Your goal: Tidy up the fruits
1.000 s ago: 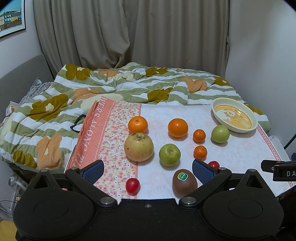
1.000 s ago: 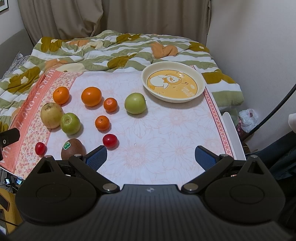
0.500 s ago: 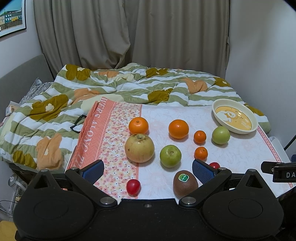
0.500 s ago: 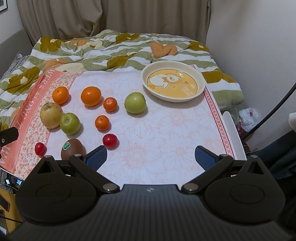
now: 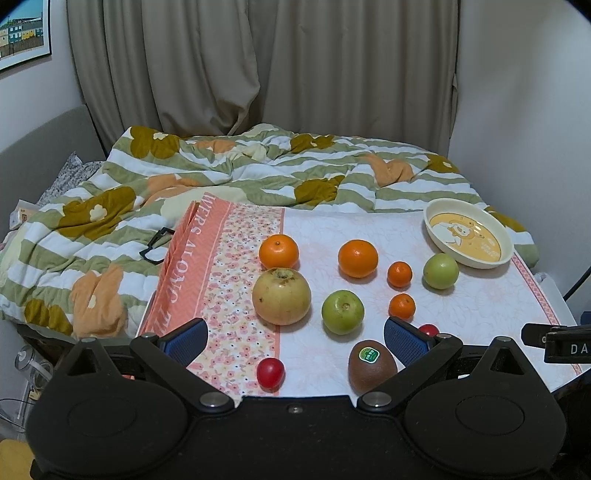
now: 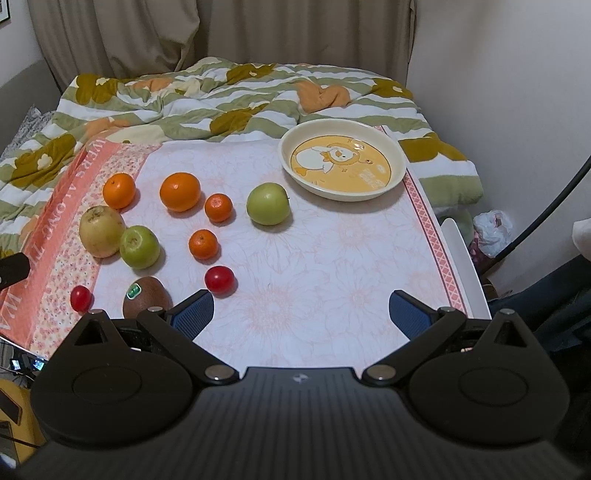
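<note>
Home bedroom. Bed takes up most of the room, covered by a rumpled quilt [image 5: 236, 173] in green and white stripes with mustard and orange flowers. Grey padded headboard [image 5: 40, 136] along the left wall. Full-length beige curtains [image 5: 258, 66] drawn behind the bed. Framed picture [image 5: 22, 33] of coloured houses hangs at upper left. Plain white wall [image 6: 498, 92] on the right. A table draped in a floral tablecloth [image 6: 332, 258] with a pink border stands at the foot of the bed. A child-style bowl [image 6: 341, 184] with a cartoon print sits at the cloth's far right corner. Crumpled plastic bag [image 6: 493, 230] on the floor by the right wall.
</note>
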`<state>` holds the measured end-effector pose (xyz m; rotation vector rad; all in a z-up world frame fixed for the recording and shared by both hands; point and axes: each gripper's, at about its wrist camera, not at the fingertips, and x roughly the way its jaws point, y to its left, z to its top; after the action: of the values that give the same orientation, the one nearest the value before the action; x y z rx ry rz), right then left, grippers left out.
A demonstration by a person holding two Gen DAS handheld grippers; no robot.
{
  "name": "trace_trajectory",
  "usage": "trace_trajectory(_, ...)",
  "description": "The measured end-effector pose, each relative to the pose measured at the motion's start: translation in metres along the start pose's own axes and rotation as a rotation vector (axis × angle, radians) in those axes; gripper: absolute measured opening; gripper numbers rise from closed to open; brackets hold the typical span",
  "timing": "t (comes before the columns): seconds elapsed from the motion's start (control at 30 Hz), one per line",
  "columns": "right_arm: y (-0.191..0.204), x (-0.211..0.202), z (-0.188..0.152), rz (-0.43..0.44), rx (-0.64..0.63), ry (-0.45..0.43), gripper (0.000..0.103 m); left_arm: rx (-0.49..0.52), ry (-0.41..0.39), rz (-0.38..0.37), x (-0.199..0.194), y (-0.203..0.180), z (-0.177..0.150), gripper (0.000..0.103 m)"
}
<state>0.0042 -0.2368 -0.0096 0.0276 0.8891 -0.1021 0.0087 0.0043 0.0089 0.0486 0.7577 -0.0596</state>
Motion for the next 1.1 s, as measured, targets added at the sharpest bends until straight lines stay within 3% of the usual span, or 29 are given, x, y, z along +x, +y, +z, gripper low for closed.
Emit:
trace_trajectory(0.23,-0.001,0.008,-0.001,-0.038,-0.033,-0.002,0.103,0.033,0.025,-0.029,0.011,0.002,0.001,0.103)
trace_trajectory(0.43,-0.014,0.029,-0.004,0.007,-0.091,-0.005,0.103,0.073,0.056,-0.043,0.024,-0.013,-0.011,0.103)
trace_trajectory(0.9,-0.029,0.098,0.007,0.396,-0.437,-0.049,0.103,0.028,0.085,0.02,0.064,-0.067,-0.045,0.101)
trace_trajectory(1.1,-0.021,0.123,0.008,0.493,-0.538,-0.045,0.103,-0.003,0.12,0.052,0.092,-0.082,-0.057,0.09)
